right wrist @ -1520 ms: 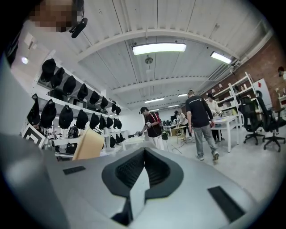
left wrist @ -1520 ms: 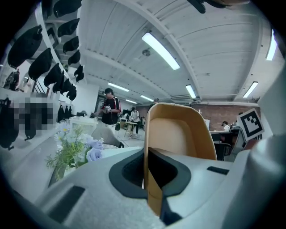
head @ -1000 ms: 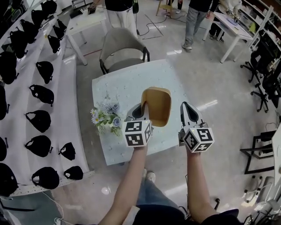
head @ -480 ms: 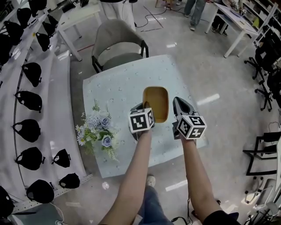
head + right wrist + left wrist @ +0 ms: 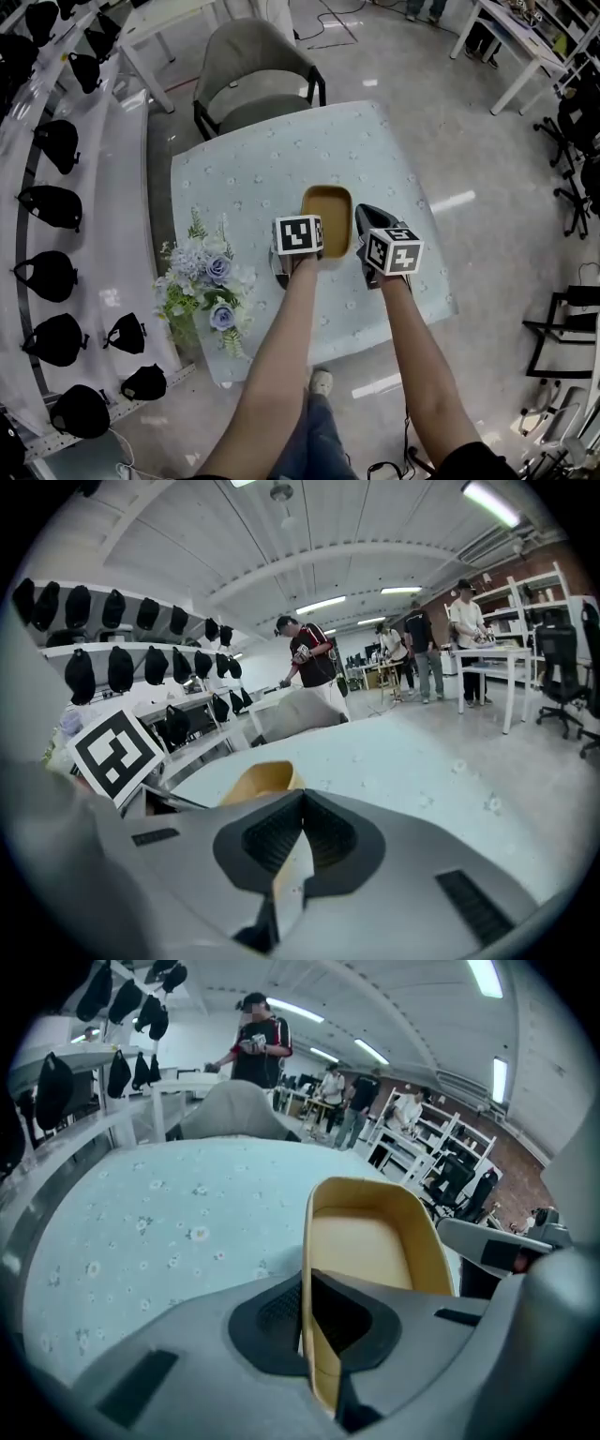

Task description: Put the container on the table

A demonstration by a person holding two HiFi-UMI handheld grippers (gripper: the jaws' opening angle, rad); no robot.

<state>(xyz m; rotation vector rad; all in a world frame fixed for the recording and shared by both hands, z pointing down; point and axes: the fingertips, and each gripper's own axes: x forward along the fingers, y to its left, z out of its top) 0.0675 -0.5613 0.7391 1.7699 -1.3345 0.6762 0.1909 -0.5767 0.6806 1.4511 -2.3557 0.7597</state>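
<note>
Clamped with the left hand-held gripper (image 5: 306, 1316) on the near wall of the mustard-yellow, round-cornered plastic container (image 5: 326, 217), one jaw inside and one outside, likely to keep it level while lowering. Held low over the middle of the pale blue flower-print counter (image 5: 253, 169), perhaps touching; cannot tell. Right hand-held gripper (image 5: 302, 829) pressed together on nothing, parked just beside. At the counter's left edge, a blue-and-white flower bouquet (image 5: 202, 281); beyond, a grey upholstered chair (image 5: 253, 70), glossy grey floor (image 5: 450, 122), white shelves (image 5: 127, 206) of black items.

head view looks steeply down from high above the table (image 5: 253, 169), both gripper views sit low, close along their jaws across it, all sharing the yellow container (image 5: 326, 214)
</note>
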